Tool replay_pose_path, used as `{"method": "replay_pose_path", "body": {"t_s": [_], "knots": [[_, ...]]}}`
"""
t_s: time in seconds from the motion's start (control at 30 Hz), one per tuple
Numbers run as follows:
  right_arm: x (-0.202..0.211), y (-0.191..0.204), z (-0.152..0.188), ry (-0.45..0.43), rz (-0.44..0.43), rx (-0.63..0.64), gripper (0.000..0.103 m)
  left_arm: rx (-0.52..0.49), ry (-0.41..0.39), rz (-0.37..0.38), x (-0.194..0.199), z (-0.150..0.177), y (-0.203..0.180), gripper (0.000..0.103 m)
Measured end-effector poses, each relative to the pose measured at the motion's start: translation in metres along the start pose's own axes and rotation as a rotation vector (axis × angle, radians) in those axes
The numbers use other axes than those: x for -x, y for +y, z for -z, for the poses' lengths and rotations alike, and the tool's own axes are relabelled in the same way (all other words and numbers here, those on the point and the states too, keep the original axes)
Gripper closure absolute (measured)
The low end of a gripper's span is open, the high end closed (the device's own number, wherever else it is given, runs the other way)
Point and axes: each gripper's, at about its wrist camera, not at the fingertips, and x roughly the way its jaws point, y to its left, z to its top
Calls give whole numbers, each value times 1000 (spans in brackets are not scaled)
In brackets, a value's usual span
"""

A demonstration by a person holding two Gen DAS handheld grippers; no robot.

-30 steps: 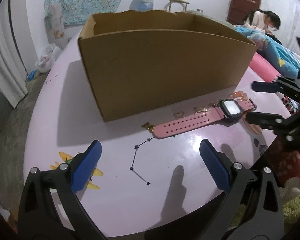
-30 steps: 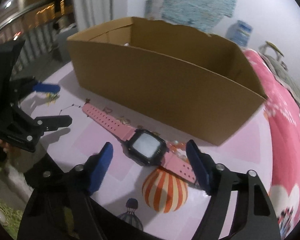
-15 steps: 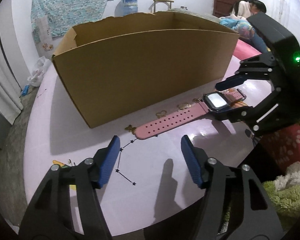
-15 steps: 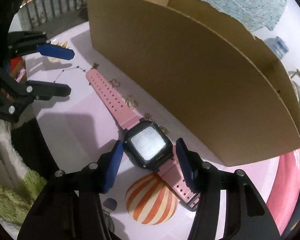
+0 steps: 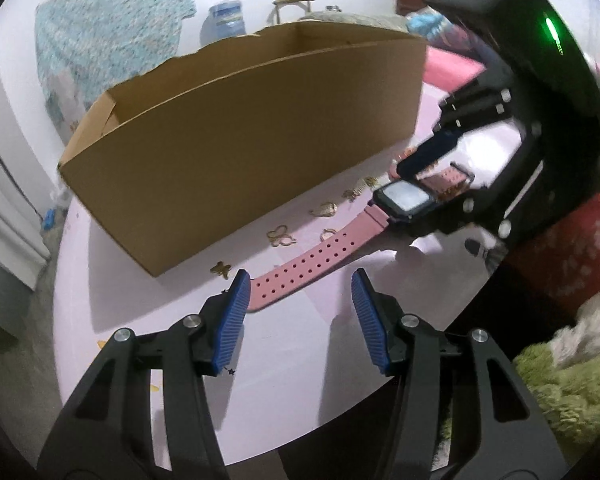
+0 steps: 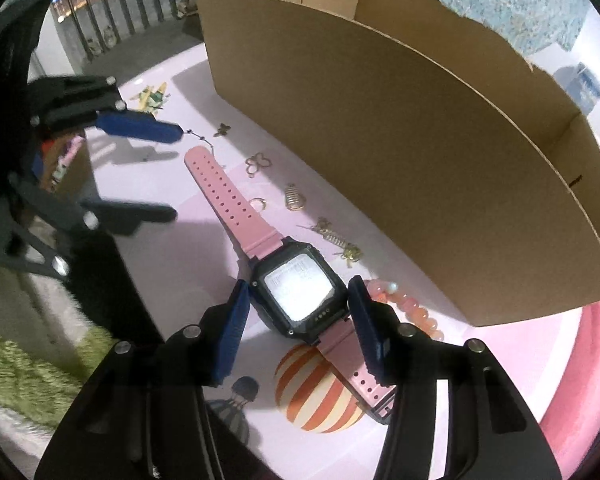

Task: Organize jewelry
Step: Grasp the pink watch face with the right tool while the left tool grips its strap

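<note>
The right gripper [image 6: 298, 316] is angled down over the black case of the pink watch [image 6: 298, 292], and its two blue pads are seen at either side of that case, right against its edges; whether they actually press on it cannot be told. The jaws are held at a middling width. The watch lies flat on the pink desk [image 6: 160, 184], its screen facing up, its long perforated strap stretched away from the case and its short strap running back under the gripper, across a printed striped balloon [image 6: 316, 392].

The left gripper [image 5: 298, 312] is seen at the far end of the watch's long strap. Its jaws are closing, the strap tip [image 5: 276, 288] lies just inside the left pad, and no pad is seen pressing on it.

Beside the watch, on the side toward the cardboard box [image 6: 420, 128], small gold pieces are scattered along the desk: a butterfly charm [image 6: 222, 129] beyond the strap tip, a clover-shaped piece [image 6: 258, 165], a small ring [image 6: 258, 202] touching or nearly touching the strap, an oval pendant [image 6: 295, 198], and a chain-like piece [image 6: 336, 238] near the case. A bracelet of pink beads [image 6: 412, 312] lies just beside the case, behind the right pad. The box stands open-topped along the far side of the watch, well clear of it; its inside is hidden from both views.
</note>
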Motion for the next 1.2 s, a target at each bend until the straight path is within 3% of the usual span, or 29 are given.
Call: {"method": "replay_pose_path", "body": {"t_s": [0.47,0.63,0.83,1.0,1.2], "knots": [[5,-31,8,43,-293,-188,54,-112,4,-64,-11,0,-27,65],[0,-24,8,52,-313,-170,54,-155,20,-76,-13,2,-33,83],[2,-23,12,33,-314,-192,53,-155,25,-65,-10,1,-33,95],[11,-22,17,-4,-287,-227,52,-107,37,-25,-6,-5,-29,100],[24,-16,34,-32,-180,-234,52,-60,50,17,-7,-10,-20,100]]}}
